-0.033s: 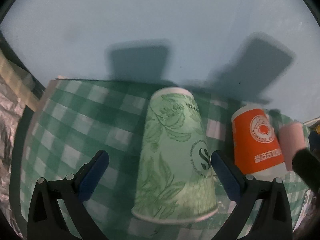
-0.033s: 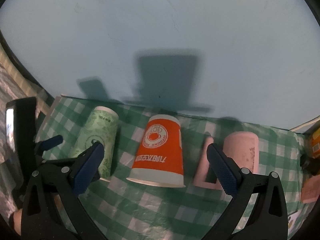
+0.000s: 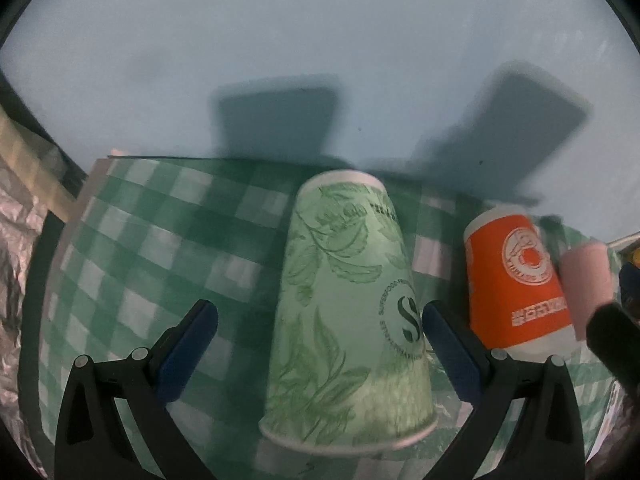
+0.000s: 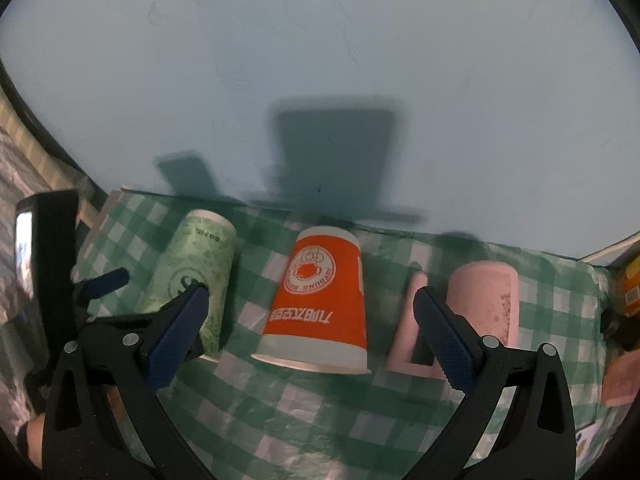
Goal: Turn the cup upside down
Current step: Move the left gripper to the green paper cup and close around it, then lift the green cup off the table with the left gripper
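Note:
A green leaf-print paper cup (image 3: 348, 320) stands upside down on the green checked cloth (image 3: 160, 248). My left gripper (image 3: 320, 316) is open, its blue pads on either side of the cup with gaps. An orange paper cup (image 3: 516, 280) stands upside down to its right, and a pink mug (image 3: 584, 280) beyond that. In the right wrist view the orange cup (image 4: 320, 296) is upside down between the open fingers of my right gripper (image 4: 310, 312). The green cup (image 4: 192, 272) is at left, the pink mug (image 4: 484, 300) upside down at right.
A pale blue wall (image 4: 320, 80) rises just behind the cloth (image 4: 304, 408). Crinkled foil (image 3: 16, 280) lies left of the cloth. An orange packet (image 4: 632, 284) sits at the far right edge. The left gripper's body (image 4: 44, 280) shows at left.

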`<control>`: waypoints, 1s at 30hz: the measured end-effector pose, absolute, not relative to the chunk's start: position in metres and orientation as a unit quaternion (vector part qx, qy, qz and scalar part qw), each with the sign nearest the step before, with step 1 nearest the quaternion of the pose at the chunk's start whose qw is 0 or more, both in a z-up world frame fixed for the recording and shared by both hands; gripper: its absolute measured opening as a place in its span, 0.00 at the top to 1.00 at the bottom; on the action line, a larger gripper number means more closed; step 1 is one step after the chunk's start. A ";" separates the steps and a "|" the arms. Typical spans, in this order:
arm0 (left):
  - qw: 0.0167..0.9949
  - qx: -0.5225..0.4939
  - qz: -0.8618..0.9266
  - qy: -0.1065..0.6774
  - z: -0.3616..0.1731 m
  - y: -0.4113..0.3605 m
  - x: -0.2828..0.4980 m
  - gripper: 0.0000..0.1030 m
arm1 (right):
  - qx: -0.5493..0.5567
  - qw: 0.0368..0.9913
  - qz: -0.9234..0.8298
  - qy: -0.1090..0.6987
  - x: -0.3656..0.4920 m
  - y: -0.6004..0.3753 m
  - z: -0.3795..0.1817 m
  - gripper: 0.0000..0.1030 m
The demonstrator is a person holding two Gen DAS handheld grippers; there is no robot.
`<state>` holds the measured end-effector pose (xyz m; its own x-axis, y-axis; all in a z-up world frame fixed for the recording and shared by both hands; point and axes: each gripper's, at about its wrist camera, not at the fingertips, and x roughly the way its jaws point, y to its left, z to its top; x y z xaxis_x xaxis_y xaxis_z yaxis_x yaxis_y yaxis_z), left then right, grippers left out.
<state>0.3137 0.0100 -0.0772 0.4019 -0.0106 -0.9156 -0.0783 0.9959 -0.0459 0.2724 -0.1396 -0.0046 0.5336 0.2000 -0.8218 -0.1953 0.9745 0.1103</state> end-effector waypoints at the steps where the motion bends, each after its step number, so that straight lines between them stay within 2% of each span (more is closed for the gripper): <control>1: 0.835 -0.039 0.019 0.548 -0.080 0.009 0.315 0.00 | 0.000 0.875 0.114 0.470 0.272 -0.140 -0.006 0.01; 9: 0.828 -0.056 0.007 0.558 -0.093 0.009 0.321 0.02 | 0.000 0.872 0.109 0.478 0.271 -0.146 -0.023 0.01; 11: 0.828 -0.064 0.001 0.558 -0.095 0.009 0.321 0.10 | 0.000 0.872 0.109 0.478 0.270 -0.147 -0.025 0.01; 12: 0.826 -0.065 -0.006 0.561 -0.095 0.008 0.320 0.19 | -0.002 0.872 0.108 0.478 0.269 -0.147 -0.025 0.01; 13: 0.823 -0.064 -0.010 0.564 -0.096 0.008 0.320 0.24 | -0.003 0.872 0.108 0.478 0.269 -0.148 -0.025 0.01; 20: 0.839 -0.041 -0.020 0.542 -0.082 0.001 0.301 0.25 | 0.000 0.873 0.111 0.476 0.260 -0.149 -0.024 0.01; 30: 0.861 -0.043 -0.070 0.502 -0.052 0.008 0.228 0.25 | -0.009 0.879 0.135 0.458 0.219 -0.144 -0.012 0.01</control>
<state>0.2281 0.0080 -0.0524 0.4867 -0.1630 -0.8582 0.0776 0.9866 -0.1434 0.2189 -0.1437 -0.0122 0.5447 0.2299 -0.8065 -0.2459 0.9632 0.1085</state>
